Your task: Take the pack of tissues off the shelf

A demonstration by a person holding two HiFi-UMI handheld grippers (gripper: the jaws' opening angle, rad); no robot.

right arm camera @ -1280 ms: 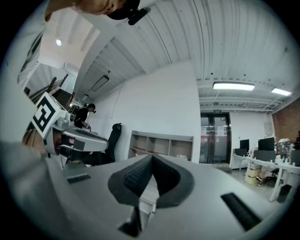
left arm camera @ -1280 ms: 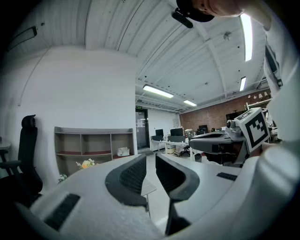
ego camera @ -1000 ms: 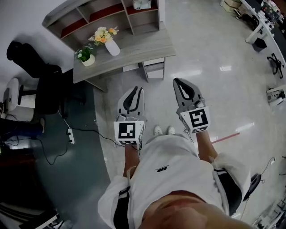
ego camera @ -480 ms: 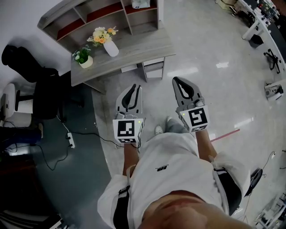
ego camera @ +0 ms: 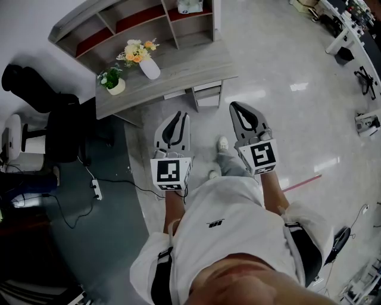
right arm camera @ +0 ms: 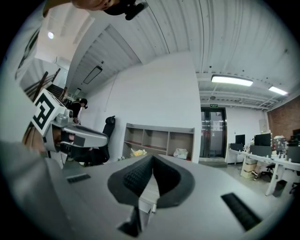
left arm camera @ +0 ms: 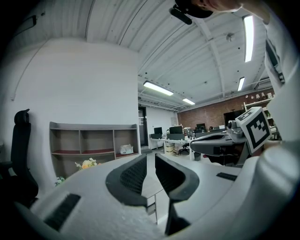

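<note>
A person (ego camera: 226, 232) stands facing a grey shelf (ego camera: 140, 16) at the wall, a gripper level in each hand. The pack (ego camera: 189, 6) of tissues sits in the shelf's right-end compartment, on a red-lined board, well apart from both grippers.

The left gripper (ego camera: 180, 117) has its jaws parted by a narrow gap with nothing between them. The right gripper (ego camera: 234, 107) is closed tip to tip, also empty.

The pack lies straight ahead and beyond, roughly between the two lines of aim. It shows just left of the jaws in the left gripper view and just right of them in the right gripper view. From overhead it sits closer to the left gripper's line, so that hand looks marginally better placed, though neither is near. The pack is too small here to fix its long axis; it seems to lie broadside along the board.

A desk (ego camera: 190, 65) stands directly between the person and the shelf. On it a white vase (ego camera: 150, 65) of flowers and a small plant (ego camera: 114, 80) sit left of the path to the pack. A black chair (ego camera: 62, 119) is parked further left, clear of it. Any reach likely has to pass over the desk's bare right half or round its right end, and the closed gripper would have to open first.
</note>
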